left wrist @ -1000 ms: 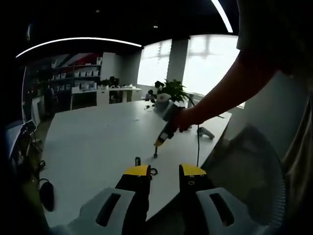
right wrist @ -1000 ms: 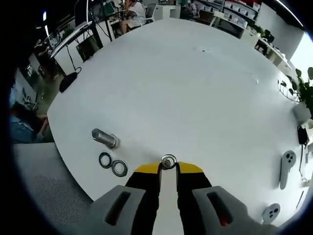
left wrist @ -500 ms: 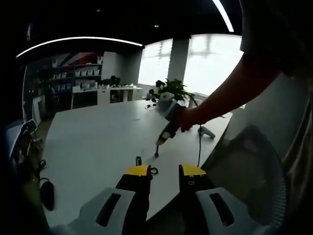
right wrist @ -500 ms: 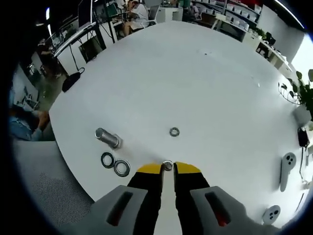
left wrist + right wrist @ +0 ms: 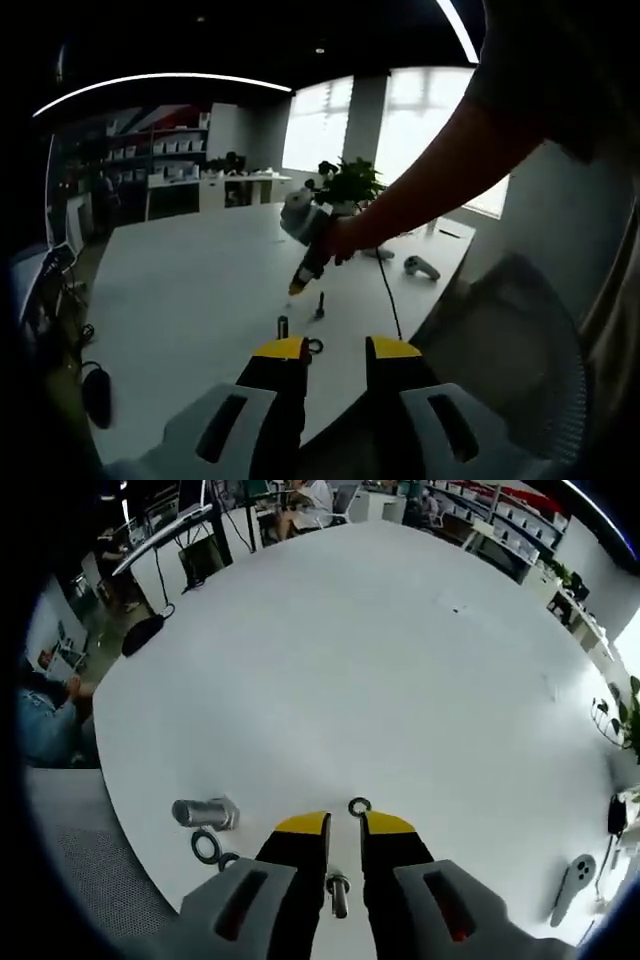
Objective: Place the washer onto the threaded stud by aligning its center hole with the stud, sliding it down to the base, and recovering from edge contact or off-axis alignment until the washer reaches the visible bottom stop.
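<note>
fingers [image 5: 345, 823] apart | washer [image 5: 359, 806] flat on table [image 5: 400, 680] | stud [image 5: 338, 893] below

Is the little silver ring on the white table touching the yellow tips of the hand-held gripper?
Apart. In the right gripper view, the small silver washer lies on the white table just beyond the right hand-held gripper, with white tabletop visible between it and both yellow tips.

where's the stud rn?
In the right gripper view, the stud stands on the white table between the right gripper's fingers, a loose washer just beyond their tips.
</note>
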### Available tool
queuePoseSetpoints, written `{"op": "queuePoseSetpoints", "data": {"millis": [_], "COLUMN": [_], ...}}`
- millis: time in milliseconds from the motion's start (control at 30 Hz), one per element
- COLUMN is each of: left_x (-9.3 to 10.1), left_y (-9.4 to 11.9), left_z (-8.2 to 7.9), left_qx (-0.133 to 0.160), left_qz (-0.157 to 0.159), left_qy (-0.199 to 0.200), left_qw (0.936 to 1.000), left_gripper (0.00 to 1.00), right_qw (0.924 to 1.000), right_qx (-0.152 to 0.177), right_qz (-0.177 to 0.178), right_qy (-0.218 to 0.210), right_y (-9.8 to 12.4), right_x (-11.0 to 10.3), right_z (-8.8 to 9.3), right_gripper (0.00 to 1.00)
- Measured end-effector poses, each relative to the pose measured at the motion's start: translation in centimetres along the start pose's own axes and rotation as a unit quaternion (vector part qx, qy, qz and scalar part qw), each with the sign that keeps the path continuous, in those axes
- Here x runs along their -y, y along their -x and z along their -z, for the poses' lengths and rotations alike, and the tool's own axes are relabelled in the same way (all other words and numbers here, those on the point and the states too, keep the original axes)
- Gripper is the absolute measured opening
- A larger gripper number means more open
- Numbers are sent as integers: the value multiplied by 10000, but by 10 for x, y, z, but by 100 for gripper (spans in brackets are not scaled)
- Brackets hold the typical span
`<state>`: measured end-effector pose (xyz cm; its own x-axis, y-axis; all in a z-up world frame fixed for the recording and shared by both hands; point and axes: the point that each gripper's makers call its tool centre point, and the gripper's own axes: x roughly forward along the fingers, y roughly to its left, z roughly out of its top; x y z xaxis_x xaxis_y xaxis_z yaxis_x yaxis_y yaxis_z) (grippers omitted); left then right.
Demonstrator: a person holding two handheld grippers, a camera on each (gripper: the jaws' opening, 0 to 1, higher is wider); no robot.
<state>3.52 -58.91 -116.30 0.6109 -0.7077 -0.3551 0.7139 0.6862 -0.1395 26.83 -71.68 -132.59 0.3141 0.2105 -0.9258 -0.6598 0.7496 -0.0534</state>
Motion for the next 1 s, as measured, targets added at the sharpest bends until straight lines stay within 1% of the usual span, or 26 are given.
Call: {"op": "queuePoseSetpoints", "data": {"millis": [33, 67, 100, 200, 267, 400, 433, 600, 633, 667, 700, 767, 833, 900, 1000], "left_x": [0, 0, 0, -1, -1, -1, -1, -1, -1, -1, 0, 0, 0, 1, 1], "left_y": [0, 0, 0, 0, 0, 0, 0, 0, 0, 0, 0, 0, 0, -1, 0], "left_z": [0, 1, 1, 1, 2, 2, 2, 2, 2, 2, 2, 2, 2, 2, 3], "left_qx": [-9, -17, -28, -43, -44, -55, -55, -46, -55, -61, -61, -65, -78, -77, -81], "left_qz": [-1, -4, -3, -11, -19, -26, -25, -26, -21, -18, -15, -9, 0, 8, 7], "left_qy": [0, -3, 4, 7, 8, 15, 14, 8, 8, 6, 3, 7, 0, -3, -4], "left_qw": [10000, 10000, 10000, 10000, 10000, 10000, 10000, 10000, 10000, 10000, 10000, 10000, 10000, 10000, 10000], "left_gripper": [21, 21, 21, 21, 21, 21, 21, 20, 20, 20, 20, 20, 20, 20, 20], "right_qw": [10000, 9996, 9993, 9988, 9980, 9974, 9980, 9980, 9979, 9980, 9986, 9991, 9989, 9986, 9984], "right_qx": [-86, -272, -374, -469, -621, -698, -614, -610, -615, -591, -502, -399, -433, -510, -541], "right_qz": [9, -13, -33, -35, -51, -57, -43, -121, -199, -205, -149, -141, -171, -129, -174], "right_qy": [34, 66, 77, 110, 125, 142, 148, 70, 9, 6, 45, -14, -29, 75, -31], "right_y": [-4, -10, -14, -25, -29, -31, -32, -31, -30, -29, -27, -26, -27, -29, -33], "right_x": [1, 2, 3, 4, 4, 3, 4, 3, 1, 1, 3, 4, 4, 5, 5], "right_z": [2, 6, 9, 11, 16, 18, 15, 15, 15, 14, 11, 7, 8, 10, 11], "right_gripper": [14, 13, 12, 12, 12, 12, 12, 12, 12, 12, 13, 14, 16, 18, 19]}}
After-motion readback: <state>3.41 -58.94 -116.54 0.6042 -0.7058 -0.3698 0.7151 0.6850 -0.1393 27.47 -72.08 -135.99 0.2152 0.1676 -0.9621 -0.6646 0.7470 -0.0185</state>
